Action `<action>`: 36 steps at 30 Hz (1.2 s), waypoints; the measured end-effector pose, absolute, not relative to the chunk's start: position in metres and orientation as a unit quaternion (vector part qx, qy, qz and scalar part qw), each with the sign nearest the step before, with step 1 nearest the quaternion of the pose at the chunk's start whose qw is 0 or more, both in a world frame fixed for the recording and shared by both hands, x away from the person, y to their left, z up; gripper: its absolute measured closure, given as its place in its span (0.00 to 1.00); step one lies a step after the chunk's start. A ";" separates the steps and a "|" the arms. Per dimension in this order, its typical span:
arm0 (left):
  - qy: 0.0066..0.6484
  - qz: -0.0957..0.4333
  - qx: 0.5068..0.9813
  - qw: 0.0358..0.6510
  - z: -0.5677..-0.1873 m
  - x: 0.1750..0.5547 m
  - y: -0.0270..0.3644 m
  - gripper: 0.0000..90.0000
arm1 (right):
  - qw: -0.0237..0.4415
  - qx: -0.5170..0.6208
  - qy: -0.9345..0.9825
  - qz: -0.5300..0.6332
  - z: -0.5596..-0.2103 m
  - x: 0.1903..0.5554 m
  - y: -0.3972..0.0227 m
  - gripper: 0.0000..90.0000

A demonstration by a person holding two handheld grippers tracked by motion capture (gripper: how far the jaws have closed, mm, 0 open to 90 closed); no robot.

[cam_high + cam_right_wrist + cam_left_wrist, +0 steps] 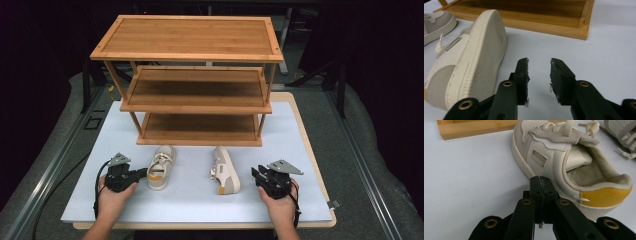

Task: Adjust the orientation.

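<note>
We are facing an empty three-tier bamboo shoe rack — nothing is shelved yet. Both beige sneakers are lying on the white mat: the upright sneaker beside our clenched, empty left gripper, the tipped sneaker beside our released right gripper — both waiting.

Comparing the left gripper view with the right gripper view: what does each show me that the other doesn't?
Left gripper view: the left gripper with jaws shut and nothing between them, close beside the upright shoe, whose open collar and yellow heel tab face the camera.

Right gripper view: the right gripper with jaws apart over bare mat, and the tipped shoe on its side, ribbed sole toward the camera.

Both: the white mat, the wooden shelf's bottom edge, and a glimpse of the other shoe.
</note>
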State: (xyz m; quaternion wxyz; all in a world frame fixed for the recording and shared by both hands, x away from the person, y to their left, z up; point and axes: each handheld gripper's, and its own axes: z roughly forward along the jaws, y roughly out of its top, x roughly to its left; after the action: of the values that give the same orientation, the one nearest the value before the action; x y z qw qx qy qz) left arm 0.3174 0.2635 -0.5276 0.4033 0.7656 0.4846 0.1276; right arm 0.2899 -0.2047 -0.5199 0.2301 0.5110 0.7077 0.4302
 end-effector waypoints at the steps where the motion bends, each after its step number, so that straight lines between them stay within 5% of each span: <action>1: 0.485 0.129 0.766 0.403 -0.527 0.317 0.264 0.99 | 0.228 0.510 0.710 0.430 -0.520 0.290 -0.204 0.82; 7: 0.495 0.133 0.749 0.419 -0.525 0.317 0.269 0.94 | 0.243 0.491 0.721 0.424 -0.511 0.285 -0.195 1.00; 24: 0.499 0.136 0.742 0.427 -0.523 0.316 0.275 0.91 | 0.216 0.409 0.767 0.444 -0.500 0.269 -0.151 1.00; 36: 0.503 0.133 0.737 0.431 -0.522 0.316 0.277 0.89 | 0.205 0.437 0.757 0.440 -0.504 0.274 -0.160 1.00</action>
State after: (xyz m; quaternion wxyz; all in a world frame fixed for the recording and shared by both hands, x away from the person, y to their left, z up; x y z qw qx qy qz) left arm 0.3160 0.2765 -0.5224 0.4312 0.7372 0.5029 0.1329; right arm 0.2745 -0.1601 -0.5040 0.2054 0.4372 0.7568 0.4403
